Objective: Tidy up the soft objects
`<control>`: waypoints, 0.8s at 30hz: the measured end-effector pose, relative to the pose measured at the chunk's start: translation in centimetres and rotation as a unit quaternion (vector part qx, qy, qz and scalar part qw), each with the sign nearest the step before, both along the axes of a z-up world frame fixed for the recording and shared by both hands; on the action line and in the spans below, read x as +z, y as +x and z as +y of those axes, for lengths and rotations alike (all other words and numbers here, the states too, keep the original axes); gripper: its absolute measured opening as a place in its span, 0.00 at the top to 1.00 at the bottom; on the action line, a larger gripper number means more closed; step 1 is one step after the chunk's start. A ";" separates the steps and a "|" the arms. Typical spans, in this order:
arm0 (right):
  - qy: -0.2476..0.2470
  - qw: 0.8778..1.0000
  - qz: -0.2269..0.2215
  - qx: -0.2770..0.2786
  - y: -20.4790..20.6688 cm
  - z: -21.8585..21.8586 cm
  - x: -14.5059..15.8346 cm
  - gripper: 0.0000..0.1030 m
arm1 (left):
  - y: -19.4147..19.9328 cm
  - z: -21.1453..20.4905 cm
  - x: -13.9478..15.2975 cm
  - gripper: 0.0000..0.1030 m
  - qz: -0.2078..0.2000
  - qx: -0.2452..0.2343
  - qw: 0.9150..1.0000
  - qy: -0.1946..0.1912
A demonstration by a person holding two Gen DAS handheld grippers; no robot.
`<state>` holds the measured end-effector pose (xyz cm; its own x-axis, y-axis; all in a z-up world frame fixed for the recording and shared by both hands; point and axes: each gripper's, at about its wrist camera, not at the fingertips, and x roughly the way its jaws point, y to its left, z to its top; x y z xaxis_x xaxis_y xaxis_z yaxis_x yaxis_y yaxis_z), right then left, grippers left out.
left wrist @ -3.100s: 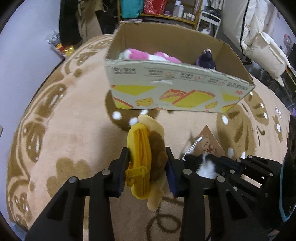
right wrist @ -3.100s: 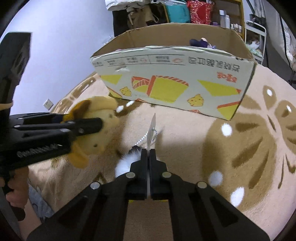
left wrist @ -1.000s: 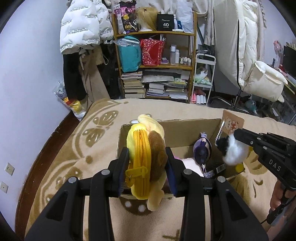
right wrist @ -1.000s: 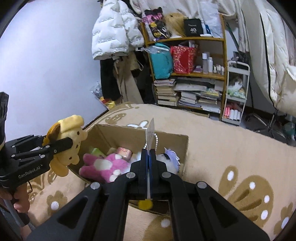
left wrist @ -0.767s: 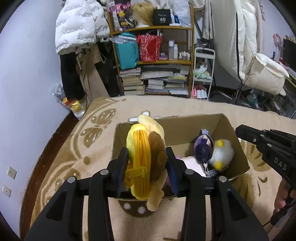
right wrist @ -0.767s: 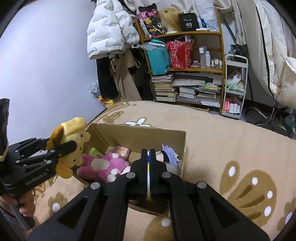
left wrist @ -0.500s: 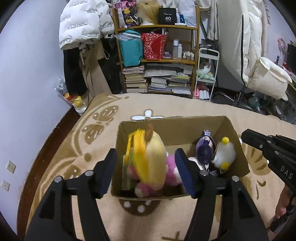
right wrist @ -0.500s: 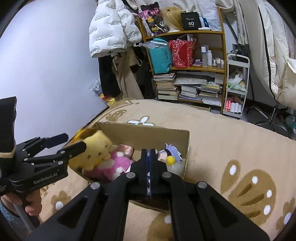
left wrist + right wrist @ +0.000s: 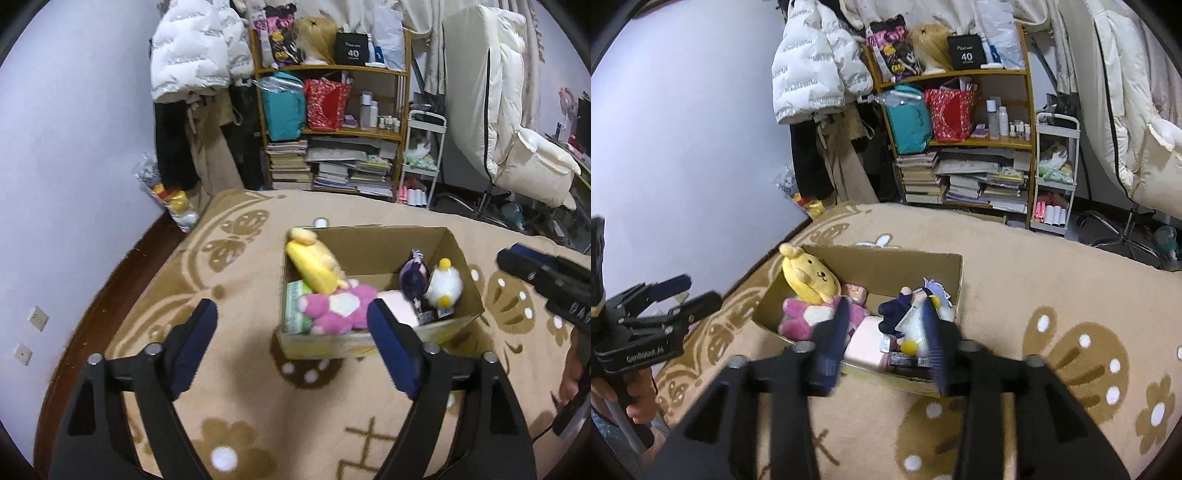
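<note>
both the left gripper [image 9: 291, 328] and right gripper [image 9: 884, 334] have just been opening, empty. the yellow plush dog [image 9: 314, 264] leans on the brown cardboard box [image 9: 373, 343] rim. it may tip out.

- The left gripper [image 9: 291, 332] is held angled downward, its fingers [image 9: 195, 332] spread wide, just opened, with nothing gripped between them.
- The right gripper [image 9: 886, 332] is likewise tilted downward; its fingers [image 9: 833, 339] have just parted, blurred, nothing pressed.
- A hand [image 9: 635, 402] is seen on the left gripper's handle.
</note>
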<state>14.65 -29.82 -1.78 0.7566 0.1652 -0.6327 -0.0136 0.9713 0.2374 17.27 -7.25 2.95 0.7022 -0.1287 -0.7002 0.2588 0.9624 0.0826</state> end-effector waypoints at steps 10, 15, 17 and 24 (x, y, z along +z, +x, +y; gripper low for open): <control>0.007 0.999 -0.033 -0.016 -3.9 0.6 3.0 0.07 | -5.3 3.7 2.8 0.07 -0.034 0.022 0.999 -0.009; 0.006 0.999 -0.046 -0.015 -6.5 1.1 3.9 0.00 | -8.3 4.8 4.1 0.03 -0.061 0.035 0.997 -0.008; 0.001 0.999 -0.051 -0.013 -7.6 1.4 4.2 0.00 | -9.4 5.1 4.6 0.03 -0.070 0.037 0.997 -0.010; -0.010 0.997 -0.077 -0.013 -11.3 2.1 4.7 0.00 | -13.1 6.6 5.0 0.01 -0.103 0.046 0.993 -0.023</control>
<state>3.31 -27.74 2.89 0.8493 0.1327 -0.5109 -0.0233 0.9764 0.2148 4.16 -0.64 7.97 0.8407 -0.0859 -0.5347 0.1516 0.9852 0.0800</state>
